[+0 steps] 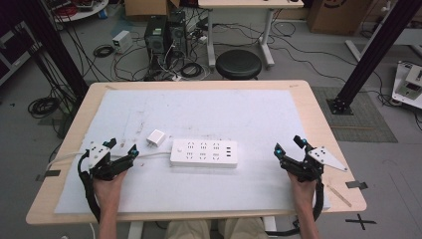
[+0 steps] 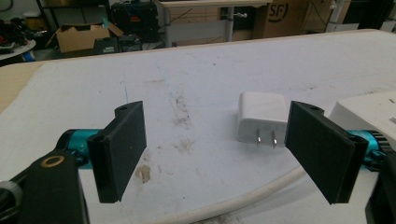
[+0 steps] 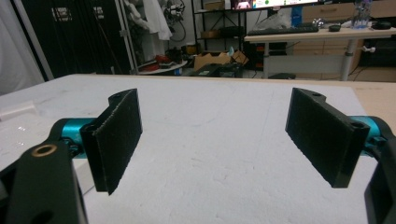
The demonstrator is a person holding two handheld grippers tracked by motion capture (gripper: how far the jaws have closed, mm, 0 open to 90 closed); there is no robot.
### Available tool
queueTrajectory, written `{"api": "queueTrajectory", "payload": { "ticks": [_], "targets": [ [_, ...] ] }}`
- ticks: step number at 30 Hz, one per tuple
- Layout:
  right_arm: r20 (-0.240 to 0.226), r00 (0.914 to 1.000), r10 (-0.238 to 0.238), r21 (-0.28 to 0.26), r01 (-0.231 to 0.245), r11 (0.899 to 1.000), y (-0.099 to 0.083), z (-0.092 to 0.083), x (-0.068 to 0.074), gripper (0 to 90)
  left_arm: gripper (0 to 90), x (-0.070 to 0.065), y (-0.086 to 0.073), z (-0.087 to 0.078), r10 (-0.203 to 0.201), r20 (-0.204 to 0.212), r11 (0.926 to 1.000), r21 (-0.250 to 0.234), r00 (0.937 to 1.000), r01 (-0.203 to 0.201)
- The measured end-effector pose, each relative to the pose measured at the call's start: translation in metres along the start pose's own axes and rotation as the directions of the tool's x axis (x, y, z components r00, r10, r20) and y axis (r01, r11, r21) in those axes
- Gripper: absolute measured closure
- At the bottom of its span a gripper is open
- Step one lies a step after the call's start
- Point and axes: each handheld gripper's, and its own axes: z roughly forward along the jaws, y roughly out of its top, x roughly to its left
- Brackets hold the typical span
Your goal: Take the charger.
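A white power strip (image 1: 204, 153) lies in the middle of the white mat (image 1: 199, 109), its cord running left past my left gripper (image 1: 121, 148). A small white plug adapter (image 1: 156, 138) lies just left of the strip; in the left gripper view the adapter (image 2: 261, 116) rests prongs toward me, slightly beyond the right jaw. The left gripper (image 2: 215, 149) is open with nothing between its jaws, resting at the mat's left side. My right gripper (image 1: 289, 145) rests at the mat's right side, open and empty. In the right gripper view the gripper (image 3: 224, 135) faces bare mat, the strip's corner (image 3: 18, 126) at left.
The white cord (image 2: 243, 198) passes under the left gripper's jaws. The wooden table (image 1: 318, 114) edges frame the mat. A black stool (image 1: 239, 63) stands beyond the far edge, with computer towers and cables on the floor behind.
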Motion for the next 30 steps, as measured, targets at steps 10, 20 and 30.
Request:
{"api": "queueTrajectory", "payload": {
  "ticks": [10,20,30],
  "targets": [
    [-0.012,0.9994,-0.033,0.049,0.034,0.998,0.0,0.003,0.004,19.1,20.7,0.0,0.0,0.001,0.003,-0.003,1.0,0.002,1.0,-0.003],
    [-0.039,0.9992,-0.009,0.064,0.011,0.998,0.0,0.004,0.002,19.1,17.8,0.001,0.001,0.001,-0.024,-0.006,0.9997,0.007,0.9997,0.024],
    [-0.051,0.9986,0.013,0.079,-0.009,0.997,0.001,0.004,0.002,19.1,17.8,0.001,0.011,-0.004,-0.012,0.024,0.9993,0.035,0.9996,0.011]
  ]
}}
